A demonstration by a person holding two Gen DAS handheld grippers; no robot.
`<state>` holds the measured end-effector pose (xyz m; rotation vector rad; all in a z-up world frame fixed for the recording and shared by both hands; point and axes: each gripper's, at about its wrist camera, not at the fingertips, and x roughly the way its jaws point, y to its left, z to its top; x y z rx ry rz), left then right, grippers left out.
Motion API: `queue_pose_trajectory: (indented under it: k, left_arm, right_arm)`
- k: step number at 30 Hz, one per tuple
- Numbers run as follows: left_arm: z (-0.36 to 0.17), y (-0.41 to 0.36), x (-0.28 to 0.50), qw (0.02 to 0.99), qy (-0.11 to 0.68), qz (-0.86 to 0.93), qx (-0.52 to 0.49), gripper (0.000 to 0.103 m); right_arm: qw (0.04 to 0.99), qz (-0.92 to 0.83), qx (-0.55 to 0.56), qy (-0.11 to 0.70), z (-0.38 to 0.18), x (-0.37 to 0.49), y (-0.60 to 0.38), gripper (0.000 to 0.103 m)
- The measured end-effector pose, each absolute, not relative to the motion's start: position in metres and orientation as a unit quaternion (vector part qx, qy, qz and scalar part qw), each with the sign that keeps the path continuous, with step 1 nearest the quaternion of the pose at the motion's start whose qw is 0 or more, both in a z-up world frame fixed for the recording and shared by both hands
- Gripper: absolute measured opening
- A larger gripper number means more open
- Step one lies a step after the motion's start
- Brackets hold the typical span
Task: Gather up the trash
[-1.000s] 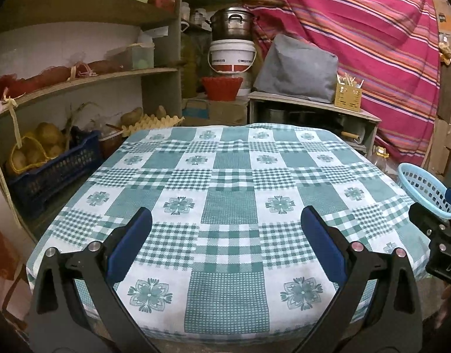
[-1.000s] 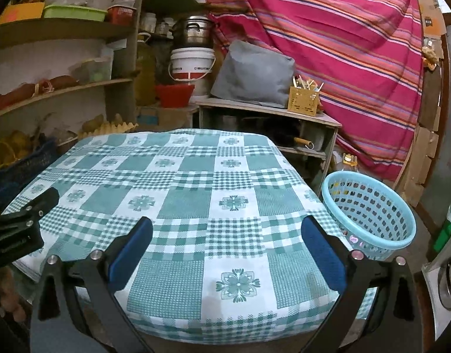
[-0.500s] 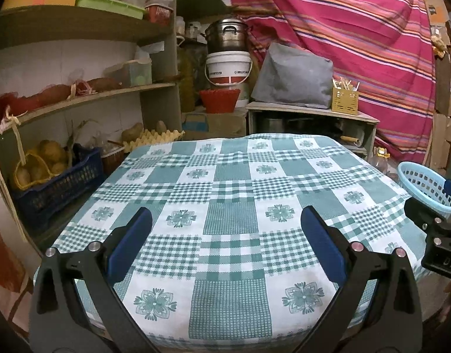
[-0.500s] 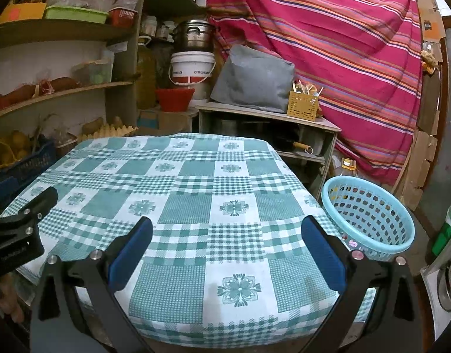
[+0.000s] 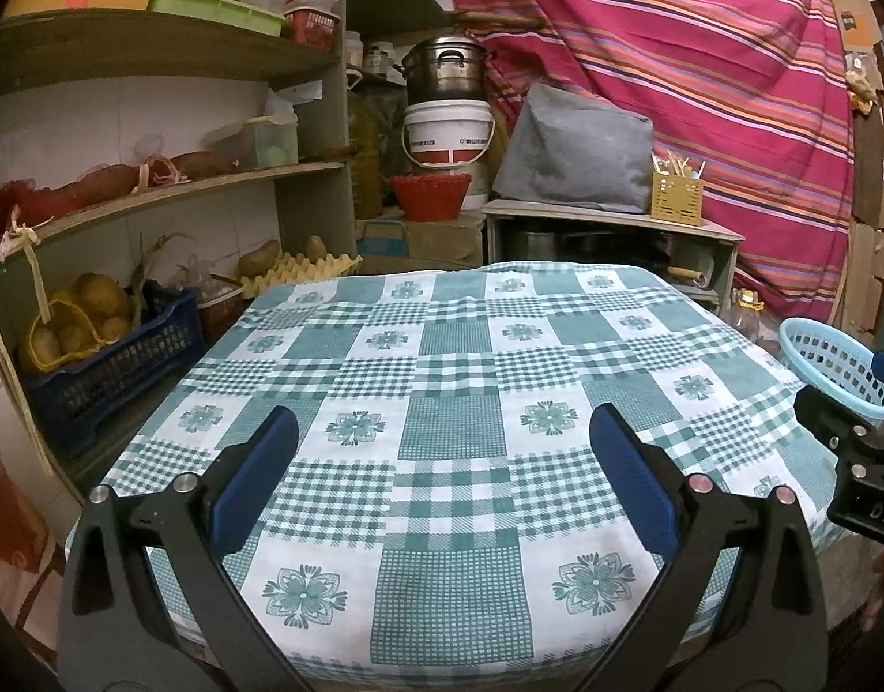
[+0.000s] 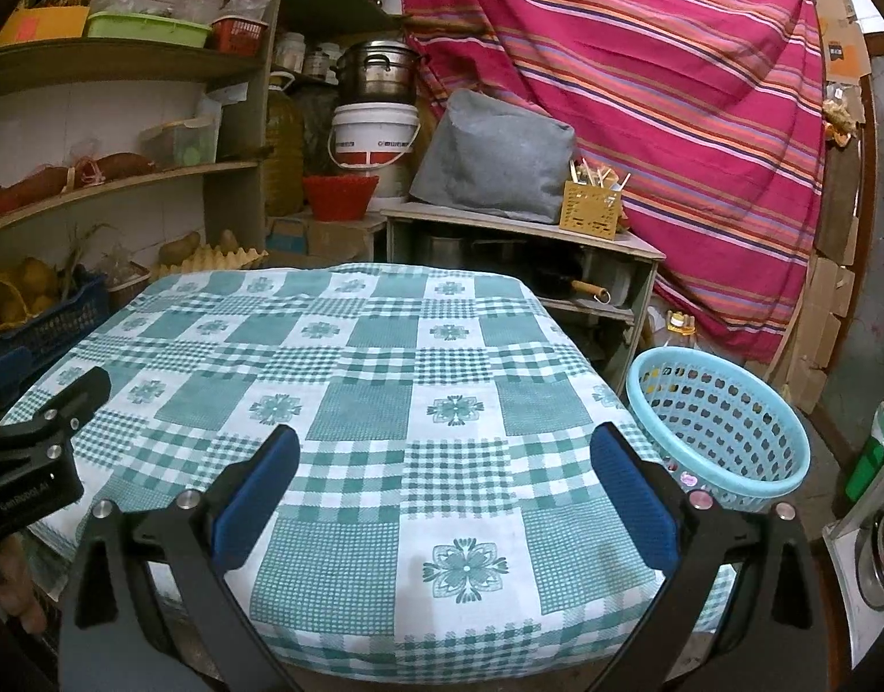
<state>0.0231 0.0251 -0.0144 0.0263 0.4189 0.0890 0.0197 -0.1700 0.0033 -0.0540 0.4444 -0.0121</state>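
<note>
You hold left gripper [image 5: 442, 478] and right gripper [image 6: 444, 481] above near table edge, fingers spread, nothing between them. No trash visible on checked tablecloth [image 6: 355, 398]. Blue basket [image 6: 724, 432] sits beside table's right, likely as drop point.

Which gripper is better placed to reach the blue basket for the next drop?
Right. The light blue basket sits just beside the open right gripper, off the tablecloth's right edge. From the open left gripper, it lies at the far right, beyond the other gripper.
</note>
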Motion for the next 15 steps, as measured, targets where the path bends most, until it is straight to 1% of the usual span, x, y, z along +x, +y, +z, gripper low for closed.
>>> queue_pose_trajectory:
  k: [15]
  left_arm:
    - [-0.0137, 0.0236, 0.0228, 0.978, 0.205, 0.045, 0.017, 0.098]
  right_arm:
    - [0.975, -0.006, -0.027, 0.22, 0.0034, 0.0198, -0.1706, 0.098]
